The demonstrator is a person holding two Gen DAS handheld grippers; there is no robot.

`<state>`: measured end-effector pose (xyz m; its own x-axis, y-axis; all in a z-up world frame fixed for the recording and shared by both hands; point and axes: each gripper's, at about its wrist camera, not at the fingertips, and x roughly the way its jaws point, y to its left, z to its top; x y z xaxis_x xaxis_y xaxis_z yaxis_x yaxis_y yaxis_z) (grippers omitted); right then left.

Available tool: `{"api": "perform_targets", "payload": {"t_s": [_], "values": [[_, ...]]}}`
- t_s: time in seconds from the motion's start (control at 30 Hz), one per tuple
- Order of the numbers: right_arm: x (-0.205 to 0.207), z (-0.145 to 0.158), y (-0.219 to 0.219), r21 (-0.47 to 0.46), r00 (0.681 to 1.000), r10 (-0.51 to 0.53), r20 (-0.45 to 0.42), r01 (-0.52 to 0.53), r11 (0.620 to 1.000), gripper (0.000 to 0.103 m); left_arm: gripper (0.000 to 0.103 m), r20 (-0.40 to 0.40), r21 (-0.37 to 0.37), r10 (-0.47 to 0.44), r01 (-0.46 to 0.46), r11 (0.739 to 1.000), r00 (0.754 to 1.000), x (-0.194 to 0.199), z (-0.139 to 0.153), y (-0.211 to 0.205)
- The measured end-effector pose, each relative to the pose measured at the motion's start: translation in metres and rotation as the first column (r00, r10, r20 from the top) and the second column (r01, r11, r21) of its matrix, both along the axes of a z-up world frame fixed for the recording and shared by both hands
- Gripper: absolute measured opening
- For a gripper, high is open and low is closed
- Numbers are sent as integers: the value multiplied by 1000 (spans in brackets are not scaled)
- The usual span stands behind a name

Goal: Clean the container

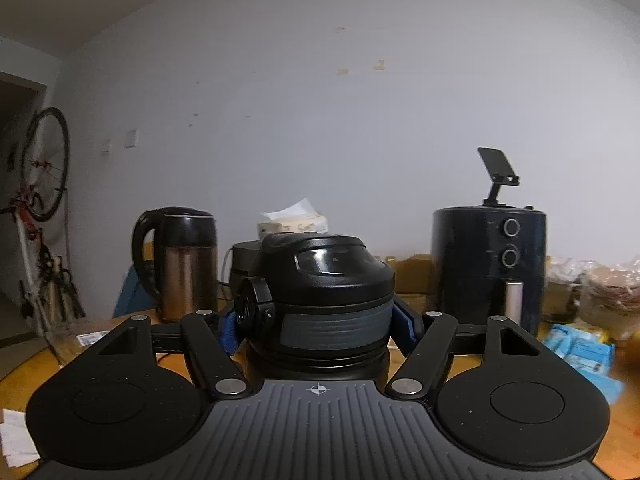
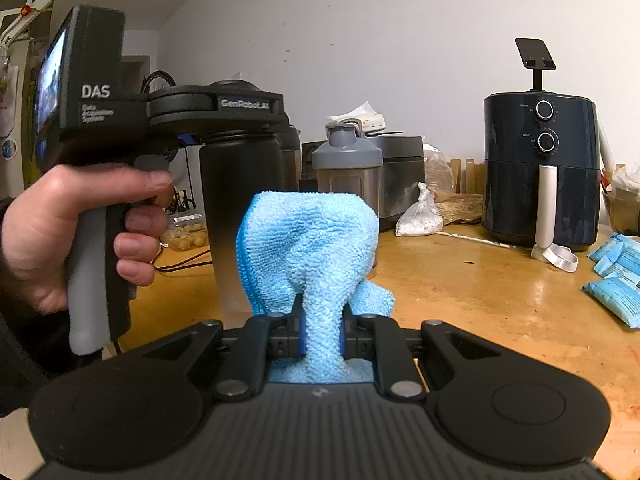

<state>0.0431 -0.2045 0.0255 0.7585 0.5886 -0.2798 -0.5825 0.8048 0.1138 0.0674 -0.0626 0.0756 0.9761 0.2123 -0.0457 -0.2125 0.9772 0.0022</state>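
Note:
A tall black bottle (image 2: 240, 200) with a black lid (image 1: 324, 280) stands upright on the wooden table (image 2: 480, 300). My left gripper (image 1: 318, 330) is shut on the bottle's top, a blue pad pressing on each side just under the lid. In the right wrist view a person's hand (image 2: 60, 232) holds that left gripper (image 2: 216, 108) level at the bottle's neck. My right gripper (image 2: 323, 340) is shut on a light blue microfibre cloth (image 2: 312, 240). The cloth bunches up in front of the fingers, just right of the bottle and a little nearer to me.
A black and copper kettle (image 1: 180, 268) stands behind the bottle on the left. A grey shaker bottle (image 2: 346, 168), a rice cooker (image 2: 400, 176) and a white bag (image 2: 420, 216) sit behind. A dark air fryer (image 2: 540, 176) and blue packets (image 2: 616, 276) are on the right.

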Motion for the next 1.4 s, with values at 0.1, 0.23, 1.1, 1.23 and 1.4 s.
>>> {"api": "perform_targets", "payload": {"t_s": [0.1, 0.23, 1.1, 1.23, 1.4], "values": [[0, 0, 1, 1, 1000, 2, 1, -2, 1000, 8, 68, 1, 3, -46, 46, 999, 999, 0, 0, 6], [0, 0, 1, 1, 1000, 10, 3, -10, 1000, 8, 68, 4, 10, -125, 125, 992, 992, 1, -1, 18], [-3, 3, 5, 7, 999, 44, 18, -44, 999, 8, 68, 40, 12, -600, 600, 800, 799, 13, -13, 96], [-4, 3, 6, 7, 999, 45, 19, -45, 999, 8, 68, 48, 25, -651, 650, 759, 758, 17, -16, 102], [-4, 3, 6, 6, 999, 48, 19, -48, 999, 8, 68, 53, 28, -707, 706, 707, 705, 22, -18, 110]]}}
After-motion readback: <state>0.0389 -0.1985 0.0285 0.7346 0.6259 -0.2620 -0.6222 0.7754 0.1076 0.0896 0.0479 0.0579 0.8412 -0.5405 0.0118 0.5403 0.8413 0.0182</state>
